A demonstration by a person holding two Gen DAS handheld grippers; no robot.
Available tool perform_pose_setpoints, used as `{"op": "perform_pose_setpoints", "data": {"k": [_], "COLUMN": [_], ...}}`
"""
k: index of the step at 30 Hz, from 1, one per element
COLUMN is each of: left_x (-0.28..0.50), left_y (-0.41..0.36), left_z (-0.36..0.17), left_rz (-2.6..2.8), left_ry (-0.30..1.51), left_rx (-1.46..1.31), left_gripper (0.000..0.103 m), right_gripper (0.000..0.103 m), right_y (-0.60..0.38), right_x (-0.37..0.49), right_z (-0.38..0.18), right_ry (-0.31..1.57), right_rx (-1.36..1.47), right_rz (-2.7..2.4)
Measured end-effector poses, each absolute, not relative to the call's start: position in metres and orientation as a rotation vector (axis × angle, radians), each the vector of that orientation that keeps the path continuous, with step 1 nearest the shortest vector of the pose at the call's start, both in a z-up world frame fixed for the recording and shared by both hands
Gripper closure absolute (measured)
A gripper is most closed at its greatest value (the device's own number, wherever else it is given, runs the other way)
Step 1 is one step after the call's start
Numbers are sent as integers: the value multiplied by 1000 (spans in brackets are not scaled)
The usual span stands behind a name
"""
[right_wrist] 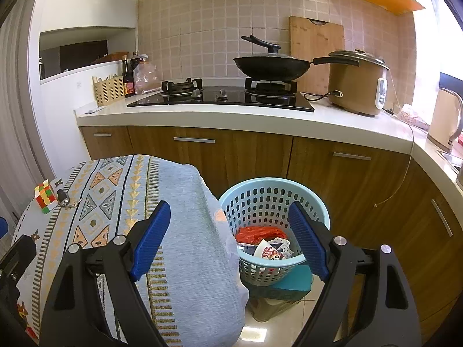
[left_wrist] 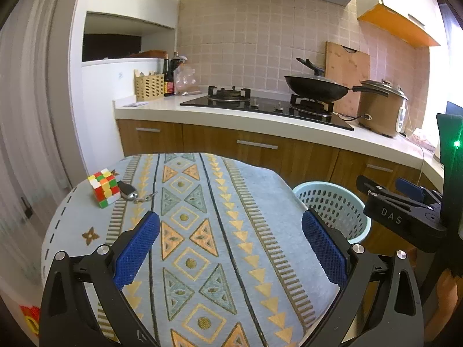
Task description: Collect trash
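Right fingers [right_wrist: 306,243] spread above trash [right_wrist: 262,243] in basket [right_wrist: 254,185].

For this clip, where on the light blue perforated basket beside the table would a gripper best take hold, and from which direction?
Grip the basket's top rim, coming from above with one finger inside and one outside the wall. The rim is a solid band standing open and upright, while the trash lies low inside, leaving it free. The far or right arc is probably best, since the cloth-covered table crowds the left side.

Black hand-held gripper [left_wrist: 230,228], blue ribbed pads [left_wrist: 136,250]
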State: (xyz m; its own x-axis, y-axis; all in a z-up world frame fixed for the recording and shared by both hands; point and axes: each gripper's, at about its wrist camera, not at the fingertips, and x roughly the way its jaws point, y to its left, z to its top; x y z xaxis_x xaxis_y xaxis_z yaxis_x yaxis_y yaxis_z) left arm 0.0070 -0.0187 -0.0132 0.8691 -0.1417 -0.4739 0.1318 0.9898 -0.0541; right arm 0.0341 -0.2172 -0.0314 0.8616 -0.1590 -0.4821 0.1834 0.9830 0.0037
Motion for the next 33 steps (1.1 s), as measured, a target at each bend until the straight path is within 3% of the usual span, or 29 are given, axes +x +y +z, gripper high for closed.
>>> {"op": "perform_pose_setpoints", "data": {"k": [33], "left_x": [6], "left_y": [-25], "left_z": [-12], "left_rz": [-99], "left_ry": [484], "left_rx": [38], "left_gripper": [7], "right_gripper": [23], "right_y": [-216], "right_x": [36], "right_z": [-30], "right_ry": [507], "right_rx": [46], "right_rz": [-171]}}
